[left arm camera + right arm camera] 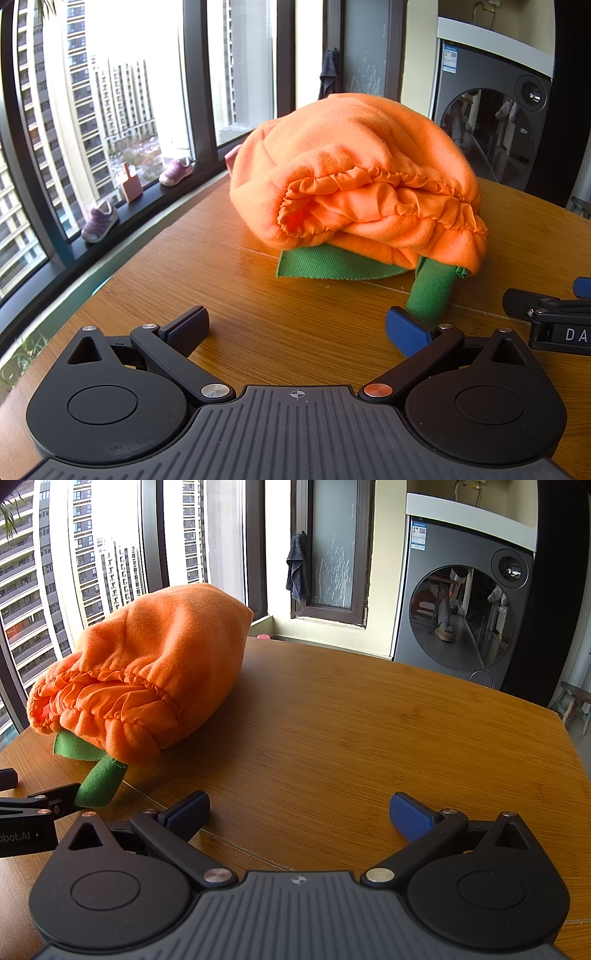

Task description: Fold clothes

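The orange fleece garment [354, 177] is seen bundled mid-frame on the wooden bench [258, 295], while both the left hand-held gripper [297, 326] and right hand-held gripper [299, 810] are held spread apart and empty, seemingly readied for grasping.

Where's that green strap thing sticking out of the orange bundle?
The green strap pokes out from under the orange bundle onto the wooden table, just ahead of the left tool's right finger.

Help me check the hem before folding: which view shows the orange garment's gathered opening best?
The left wrist view: the orange garment's gathered opening faces it nearly head-on. The right wrist view shows the opening obliquely, at its left side.
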Demonstrator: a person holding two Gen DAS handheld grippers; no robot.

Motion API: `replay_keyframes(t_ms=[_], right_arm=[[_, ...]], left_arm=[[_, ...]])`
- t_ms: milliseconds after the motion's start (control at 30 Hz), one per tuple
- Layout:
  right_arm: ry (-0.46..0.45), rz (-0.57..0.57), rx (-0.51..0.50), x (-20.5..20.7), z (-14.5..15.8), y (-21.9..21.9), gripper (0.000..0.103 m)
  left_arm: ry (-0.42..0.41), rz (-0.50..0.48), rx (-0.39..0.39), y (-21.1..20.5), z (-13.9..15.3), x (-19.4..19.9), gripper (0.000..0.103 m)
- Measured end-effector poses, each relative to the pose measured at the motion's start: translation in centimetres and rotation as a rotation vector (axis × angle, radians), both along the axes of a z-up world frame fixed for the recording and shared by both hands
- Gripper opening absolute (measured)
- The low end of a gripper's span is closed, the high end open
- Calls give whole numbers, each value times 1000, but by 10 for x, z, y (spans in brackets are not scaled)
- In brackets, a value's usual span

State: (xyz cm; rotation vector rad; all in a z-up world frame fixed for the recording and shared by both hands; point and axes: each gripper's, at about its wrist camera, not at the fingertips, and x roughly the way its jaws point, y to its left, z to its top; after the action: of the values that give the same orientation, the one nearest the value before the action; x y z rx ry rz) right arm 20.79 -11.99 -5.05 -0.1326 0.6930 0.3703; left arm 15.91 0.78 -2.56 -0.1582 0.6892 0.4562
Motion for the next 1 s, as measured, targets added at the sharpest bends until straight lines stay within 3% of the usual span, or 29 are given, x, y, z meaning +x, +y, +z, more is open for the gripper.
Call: replay_keyframes(t_ms=[1000], right_arm=[[0,0,0,0,1,-1,103]], left_arm=[[-2,3,-5,4,-1,4,103]])
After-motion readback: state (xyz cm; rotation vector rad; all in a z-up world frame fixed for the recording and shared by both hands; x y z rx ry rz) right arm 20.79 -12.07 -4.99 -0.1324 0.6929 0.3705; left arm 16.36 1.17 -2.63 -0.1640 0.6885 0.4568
